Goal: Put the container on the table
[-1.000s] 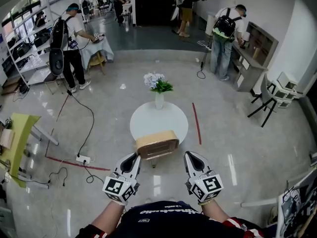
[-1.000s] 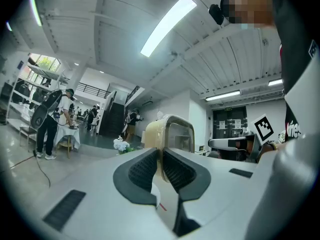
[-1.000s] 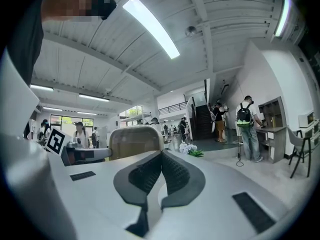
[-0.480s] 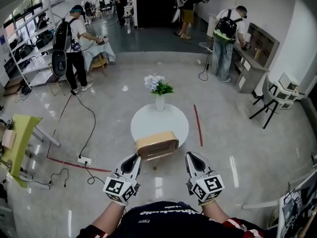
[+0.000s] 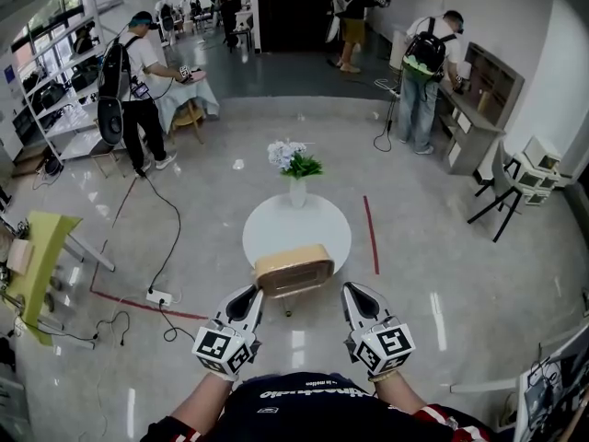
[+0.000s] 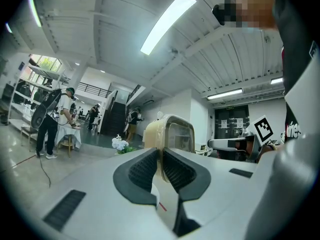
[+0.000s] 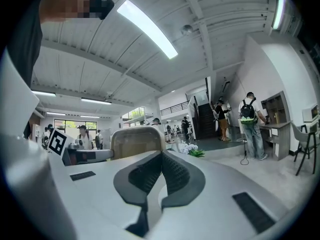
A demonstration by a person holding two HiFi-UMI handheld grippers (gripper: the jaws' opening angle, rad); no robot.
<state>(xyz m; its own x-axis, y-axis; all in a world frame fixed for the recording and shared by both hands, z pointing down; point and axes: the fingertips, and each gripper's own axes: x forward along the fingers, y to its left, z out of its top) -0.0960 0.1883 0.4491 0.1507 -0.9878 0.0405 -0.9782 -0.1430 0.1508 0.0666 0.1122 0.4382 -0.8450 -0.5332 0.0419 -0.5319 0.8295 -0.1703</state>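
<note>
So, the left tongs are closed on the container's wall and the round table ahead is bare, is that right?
Not bare: in the head view a vase of flowers stands at the round table's far edge. The left tongs are indeed closed on the container's wall.

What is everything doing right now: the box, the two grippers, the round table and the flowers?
container: upright, held at both sides, over the table's near edge.
left gripper: shut on the container's side wall.
right gripper: shut on the container's other side, it seems.
table: standing, with the vase at its far edge.
vase: upright.
flowers: standing in the vase.
</note>
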